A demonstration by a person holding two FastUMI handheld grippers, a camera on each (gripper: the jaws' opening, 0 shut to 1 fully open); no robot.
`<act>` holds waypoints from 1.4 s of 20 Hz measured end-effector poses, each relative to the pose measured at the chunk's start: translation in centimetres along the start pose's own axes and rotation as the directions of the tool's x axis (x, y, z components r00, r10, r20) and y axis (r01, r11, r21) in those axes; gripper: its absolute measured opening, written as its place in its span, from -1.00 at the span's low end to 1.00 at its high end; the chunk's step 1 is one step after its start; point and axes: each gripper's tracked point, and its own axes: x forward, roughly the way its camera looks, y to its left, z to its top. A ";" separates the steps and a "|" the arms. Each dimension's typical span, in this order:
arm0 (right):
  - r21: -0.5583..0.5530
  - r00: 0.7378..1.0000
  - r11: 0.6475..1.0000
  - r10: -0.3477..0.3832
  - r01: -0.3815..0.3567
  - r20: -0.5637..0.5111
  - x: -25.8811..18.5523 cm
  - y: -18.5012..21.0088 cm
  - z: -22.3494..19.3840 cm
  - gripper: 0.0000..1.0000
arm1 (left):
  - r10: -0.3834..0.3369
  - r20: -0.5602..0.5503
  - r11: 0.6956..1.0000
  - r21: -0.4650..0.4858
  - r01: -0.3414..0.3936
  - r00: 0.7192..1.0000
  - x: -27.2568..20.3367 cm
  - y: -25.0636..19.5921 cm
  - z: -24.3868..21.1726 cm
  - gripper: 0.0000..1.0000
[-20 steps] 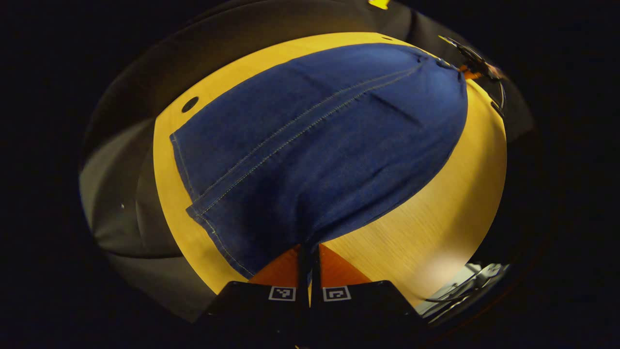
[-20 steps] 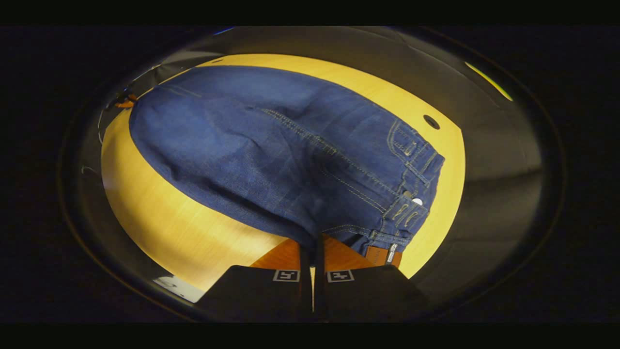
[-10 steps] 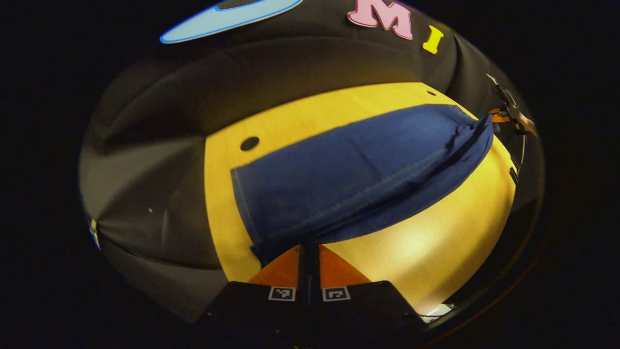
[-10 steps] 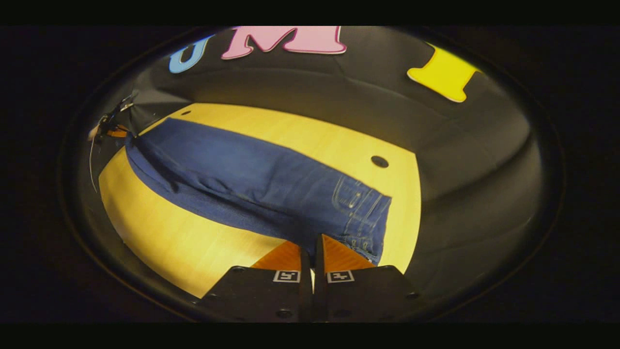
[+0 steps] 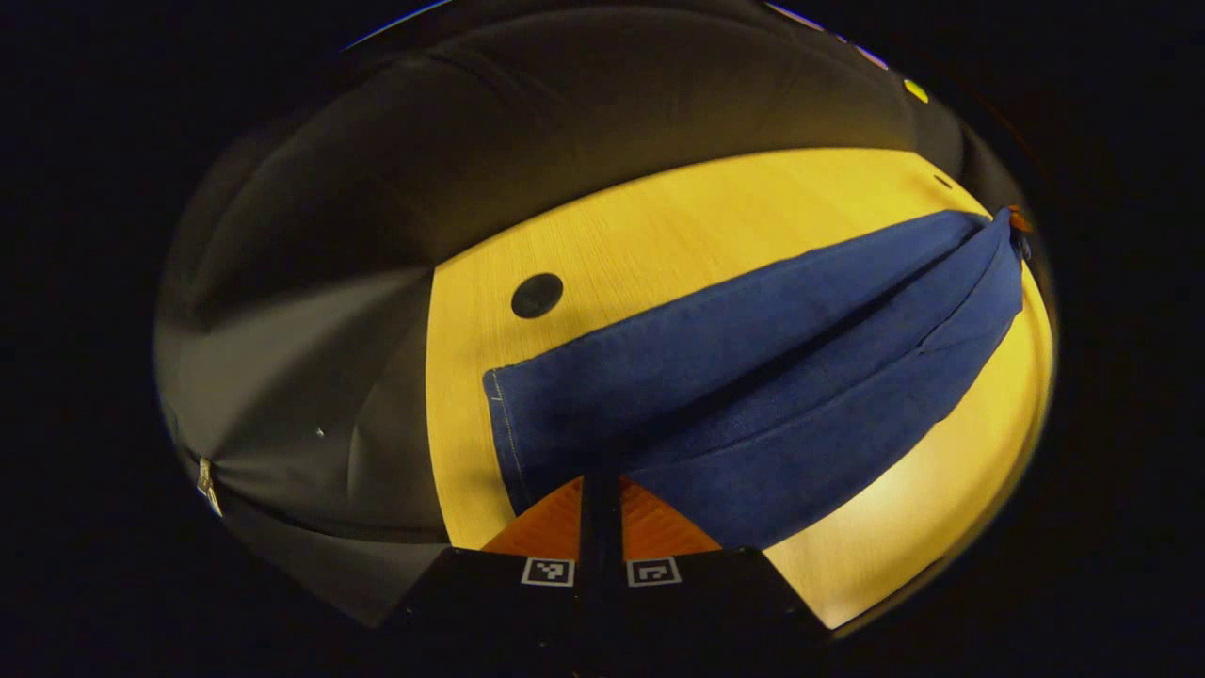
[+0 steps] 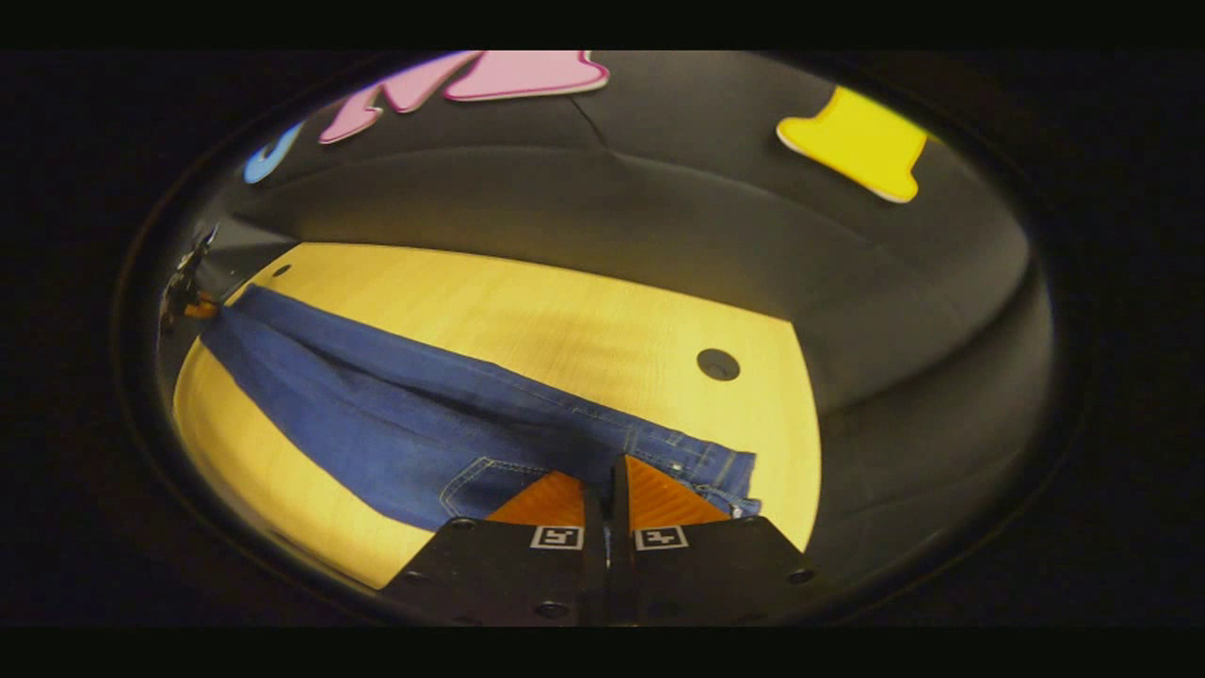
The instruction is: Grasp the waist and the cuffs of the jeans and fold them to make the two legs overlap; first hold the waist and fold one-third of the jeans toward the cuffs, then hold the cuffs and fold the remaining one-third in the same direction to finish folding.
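Blue jeans (image 5: 753, 377) stretch across the yellow wooden table (image 5: 659, 226), one leg lifted and folding over the other. My left gripper (image 5: 600, 485) is shut on the cuff edge at the near end. In the right gripper view the jeans (image 6: 377, 414) run from the far left to my right gripper (image 6: 607, 466), which is shut on the waist, beside a back pocket (image 6: 490, 476). The right gripper (image 5: 1017, 224) appears far off in the left gripper view, and the left gripper (image 6: 188, 287) far off in the right gripper view.
A round dark hole (image 5: 537, 295) sits in the tabletop near the cuffs, another hole (image 6: 717, 363) beyond the waist. The black cloth wall (image 6: 659, 217) rises behind the table's far edge. Bare tabletop lies beyond the jeans.
Both grippers carried their held edges up and forward toward the far side. The spread denim has narrowed into a long fold, the lifted leg coming over the one on the table.
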 end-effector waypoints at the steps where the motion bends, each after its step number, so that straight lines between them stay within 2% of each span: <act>1: 0.021 1.000 1.000 -0.001 0.002 -0.009 1.2 0.0 -0.1 -0.99 | 0.017 -0.002 1.000 -0.003 -0.017 1.000 0.1 -0.2 0.0 -0.88; 3: 0.064 1.000 0.998 0.002 0.000 -0.028 3.1 0.0 -0.5 -1.00 | 0.055 0.007 0.998 -0.019 -0.054 0.998 0.7 0.7 0.1 -0.80; 6: 0.140 0.999 0.990 -0.002 0.008 -0.044 4.1 -0.2 -0.4 -0.98 | 0.093 0.069 0.994 -0.068 -0.089 0.993 0.3 2.1 0.5 0.46; 7: 0.194 0.999 0.981 0.001 0.007 -0.039 4.0 -0.2 0.1 -0.82 | 0.104 0.102 0.992 -0.089 -0.095 0.989 -0.2 2.9 0.9 0.49; 8: 0.253 1.000 0.967 0.015 -0.008 -0.025 3.9 -0.1 0.9 -0.66 | 0.120 0.136 0.988 -0.108 -0.106 0.983 -1.1 3.7 1.4 0.65; 9: 0.300 1.000 0.954 0.008 -0.004 -0.010 3.6 -0.6 1.4 -0.41 | 0.130 0.166 0.987 -0.117 -0.111 0.978 -2.0 4.2 1.9 0.58; 10: 0.345 1.000 0.939 -0.002 0.000 0.006 3.5 -1.2 2.2 -0.16 | 0.147 0.190 0.985 -0.118 -0.126 0.971 -2.9 5.0 2.3 0.75; 12: 0.389 1.000 0.921 -0.011 0.004 0.015 2.7 -2.0 2.8 0.34 | 0.153 0.240 0.984 -0.126 -0.126 0.959 -5.0 5.3 3.1 0.84; 13: 0.395 1.000 0.919 -0.009 0.001 0.018 2.0 -2.0 3.0 0.31 | 0.151 0.277 0.983 -0.144 -0.114 0.949 -6.0 5.0 3.5 0.84; 14: 0.388 1.000 0.922 -0.010 -0.002 0.029 1.3 -2.0 3.5 0.63 | 0.143 0.316 0.982 -0.165 -0.094 0.938 -7.1 4.6 4.3 0.85; 16: 0.356 0.999 0.934 -0.002 -0.017 0.054 0.2 -2.2 3.5 0.80 | 0.120 0.368 0.981 -0.188 -0.052 0.922 -9.1 3.5 5.1 0.87; 17: 0.348 0.998 0.937 0.007 -0.028 0.062 -0.8 -2.0 3.7 0.69 | 0.107 0.394 0.980 -0.195 -0.031 0.913 -10.2 3.1 5.1 0.87; 18: 0.344 0.997 0.938 0.014 -0.039 0.074 -1.6 -1.8 4.0 0.83 | 0.092 0.419 0.980 -0.201 -0.007 0.903 -10.9 2.7 5.5 0.89; 19: 0.348 0.996 0.936 0.022 -0.050 0.084 -2.4 -2.0 4.1 0.75 | 0.081 0.434 0.980 -0.200 0.009 0.897 -11.6 1.8 5.7 0.88; 20: 0.364 0.996 0.929 0.042 -0.067 0.077 -3.0 -1.9 4.2 0.86 | 0.077 0.441 0.981 -0.196 0.013 0.894 -12.4 1.3 5.9 0.88; 21: 0.377 0.996 0.922 0.071 -0.085 0.053 -3.4 -1.4 3.6 0.77 | 0.069 0.454 0.981 -0.193 0.023 0.889 -13.0 1.0 6.0 0.88; 22: 0.367 0.997 0.926 0.083 -0.081 0.013 -3.7 -1.6 2.8 0.77 | 0.061 0.462 0.982 -0.188 0.030 0.885 -13.5 0.6 6.2 0.88; 23: 0.345 0.998 0.937 0.066 -0.059 -0.011 -4.3 -2.3 2.4 0.77 | 0.062 0.462 0.983 -0.183 0.027 0.885 -13.7 0.4 6.2 0.88; 24: 0.329 0.999 0.944 0.045 -0.034 -0.026 -4.7 -3.3 2.1 0.94 | 0.062 0.461 0.983 -0.181 0.026 0.885 -14.0 0.4 6.0 0.88; 28: 0.306 0.998 0.951 -0.032 0.046 -0.053 -6.7 -6.4 0.3 0.96 | 0.057 0.478 0.983 -0.178 0.033 0.877 -15.5 0.0 6.1 0.89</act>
